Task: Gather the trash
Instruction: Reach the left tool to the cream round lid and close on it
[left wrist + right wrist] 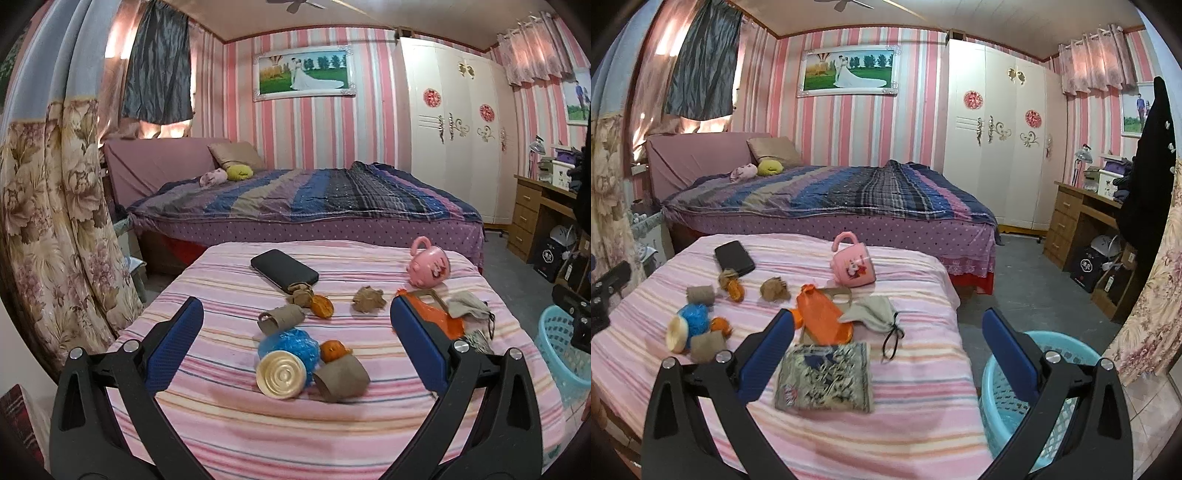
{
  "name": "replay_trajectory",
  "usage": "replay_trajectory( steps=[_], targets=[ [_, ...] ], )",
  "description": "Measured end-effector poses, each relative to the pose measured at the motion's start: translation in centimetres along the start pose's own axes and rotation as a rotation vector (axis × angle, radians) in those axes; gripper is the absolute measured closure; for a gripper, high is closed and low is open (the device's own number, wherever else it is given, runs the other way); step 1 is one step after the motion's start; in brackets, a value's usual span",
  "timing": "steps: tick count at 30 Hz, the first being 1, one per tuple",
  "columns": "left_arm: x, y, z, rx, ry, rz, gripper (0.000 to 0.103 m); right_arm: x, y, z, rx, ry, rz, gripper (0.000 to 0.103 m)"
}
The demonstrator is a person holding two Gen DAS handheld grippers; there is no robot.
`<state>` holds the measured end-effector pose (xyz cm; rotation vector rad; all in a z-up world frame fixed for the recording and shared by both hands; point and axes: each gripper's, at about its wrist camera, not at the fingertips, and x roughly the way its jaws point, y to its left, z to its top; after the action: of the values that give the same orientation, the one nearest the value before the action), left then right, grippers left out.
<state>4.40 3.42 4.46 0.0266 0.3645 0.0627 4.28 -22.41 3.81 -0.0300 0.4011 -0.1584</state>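
Now left gripper [295, 339] wide open, empty; cardboard tube [341, 380] straight ahead between fingers, axis slanted; right gripper [886, 347] open, empty, nearer basket [1067, 354].

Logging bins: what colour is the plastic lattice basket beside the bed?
Light blue plastic lattice basket, clearest in the right wrist view.

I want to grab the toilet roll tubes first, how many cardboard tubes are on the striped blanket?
2. One cardboard tube lies mid-blanket, below the black phone; the other tube lies nearest, beside the gold lid. More may hide under other trash.
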Motion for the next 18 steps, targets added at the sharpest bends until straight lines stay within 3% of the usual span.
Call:
replay_trajectory(
  steps=[18],
  targets=[
    [6.8,4.8,-4.5,0.017,0.168,0.076,0.005,6.8,-1.3,-4.3,-0.013,0.098,-0.019,0.004]
  ],
)
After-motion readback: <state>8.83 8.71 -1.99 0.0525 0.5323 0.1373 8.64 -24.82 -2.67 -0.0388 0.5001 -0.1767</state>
